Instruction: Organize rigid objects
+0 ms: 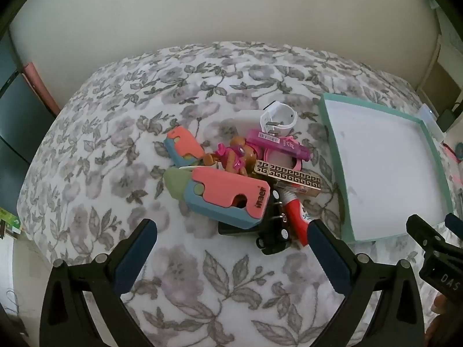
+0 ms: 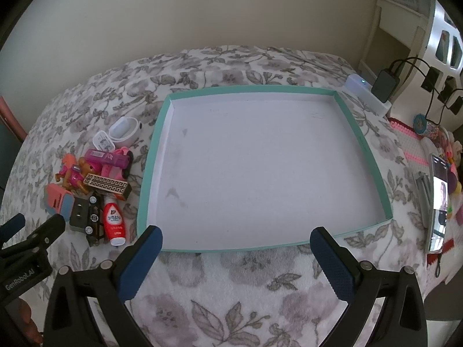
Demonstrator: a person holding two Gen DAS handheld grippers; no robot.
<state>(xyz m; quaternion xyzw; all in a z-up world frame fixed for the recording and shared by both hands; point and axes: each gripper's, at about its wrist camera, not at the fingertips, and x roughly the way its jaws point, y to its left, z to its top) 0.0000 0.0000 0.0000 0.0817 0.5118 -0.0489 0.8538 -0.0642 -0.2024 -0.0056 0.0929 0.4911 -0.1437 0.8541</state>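
A pile of small objects lies on the floral bedspread: a large pink-and-blue toy (image 1: 228,199), a smaller one (image 1: 183,146), a brown-and-pink dog figure (image 1: 234,156), a purple tube (image 1: 277,143), a gold patterned box (image 1: 289,177), a red bottle (image 1: 296,217), a black toy car (image 1: 275,231) and a white band (image 1: 277,120). An empty teal-rimmed white tray (image 2: 156,150) lies right of the pile (image 2: 98,185). My left gripper (image 1: 231,248) is open just before the pile. My right gripper (image 2: 235,256) is open at the tray's near edge.
The bed ends at a cream wall behind. At the right bed edge, in the right wrist view, lie a phone (image 2: 438,202), a white device (image 2: 367,94), chargers with cables (image 2: 386,85) and colourful toys (image 2: 428,124). Dark furniture (image 1: 14,133) stands left.
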